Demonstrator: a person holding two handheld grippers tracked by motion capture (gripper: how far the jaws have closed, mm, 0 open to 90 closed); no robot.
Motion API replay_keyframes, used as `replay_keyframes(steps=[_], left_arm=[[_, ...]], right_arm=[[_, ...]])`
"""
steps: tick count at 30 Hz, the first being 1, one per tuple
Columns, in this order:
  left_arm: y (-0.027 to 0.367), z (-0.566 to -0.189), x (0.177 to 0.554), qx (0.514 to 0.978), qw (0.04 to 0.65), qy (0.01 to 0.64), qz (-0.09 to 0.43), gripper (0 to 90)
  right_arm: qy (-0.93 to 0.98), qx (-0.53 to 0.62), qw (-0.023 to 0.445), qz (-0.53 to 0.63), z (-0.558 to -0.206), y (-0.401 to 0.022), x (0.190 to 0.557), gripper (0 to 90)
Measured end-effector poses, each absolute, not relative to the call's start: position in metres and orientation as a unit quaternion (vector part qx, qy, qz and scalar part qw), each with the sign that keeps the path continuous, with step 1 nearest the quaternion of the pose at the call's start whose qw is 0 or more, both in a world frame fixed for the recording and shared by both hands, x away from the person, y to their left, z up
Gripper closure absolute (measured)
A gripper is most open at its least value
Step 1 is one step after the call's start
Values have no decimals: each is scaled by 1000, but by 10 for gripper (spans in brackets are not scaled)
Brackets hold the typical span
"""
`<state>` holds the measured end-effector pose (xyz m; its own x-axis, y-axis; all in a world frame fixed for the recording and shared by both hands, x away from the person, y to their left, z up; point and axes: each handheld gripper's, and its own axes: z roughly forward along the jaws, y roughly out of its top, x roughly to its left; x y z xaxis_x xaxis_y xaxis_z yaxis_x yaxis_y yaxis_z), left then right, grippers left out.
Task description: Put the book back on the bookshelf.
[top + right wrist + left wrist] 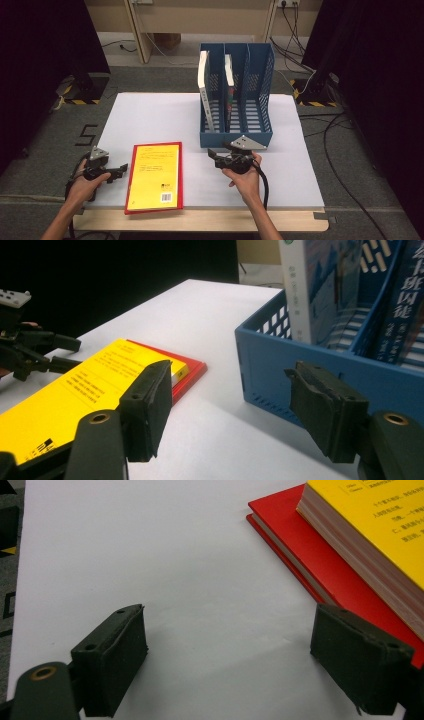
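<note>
A yellow book (155, 177) lies flat on a red book (180, 175) at the front left of the white table (150, 115). My left gripper (121, 171) stands open just left of them, with only bare table between its jaws (232, 630); the yellow book (380, 525) and the red book (300, 535) lie off to its right. My right gripper (212, 155) is open in front of the blue file rack (235, 137), pointing left. In the right gripper view (232, 385) its jaws frame the rack's corner (265, 365) and the yellow book (75, 390).
The rack holds a white-spined book (204, 90) upright in its left slot and another book (229, 95) in its middle slot. Cables (330, 150) trail over the floor to the right. A wooden strip (200, 220) runs along the table's near edge.
</note>
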<state>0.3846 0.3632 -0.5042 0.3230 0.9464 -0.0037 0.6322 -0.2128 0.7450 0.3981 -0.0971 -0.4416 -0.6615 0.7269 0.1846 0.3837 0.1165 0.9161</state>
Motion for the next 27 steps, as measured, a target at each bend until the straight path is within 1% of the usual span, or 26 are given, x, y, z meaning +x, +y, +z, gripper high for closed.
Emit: replay_keyframes(steps=[6,11,27], left_arm=[[367,-502,384,729,344,545,231,148],[366,-500,383,727,352,545,225,149],[352,-498,379,736,364,532,210,149]], right_arm=[[725,388,147,549,-445,-96,399,318],[729,385,138,549,-448,-93,398,309],[736,386,128,542,-453,-88,398,300]])
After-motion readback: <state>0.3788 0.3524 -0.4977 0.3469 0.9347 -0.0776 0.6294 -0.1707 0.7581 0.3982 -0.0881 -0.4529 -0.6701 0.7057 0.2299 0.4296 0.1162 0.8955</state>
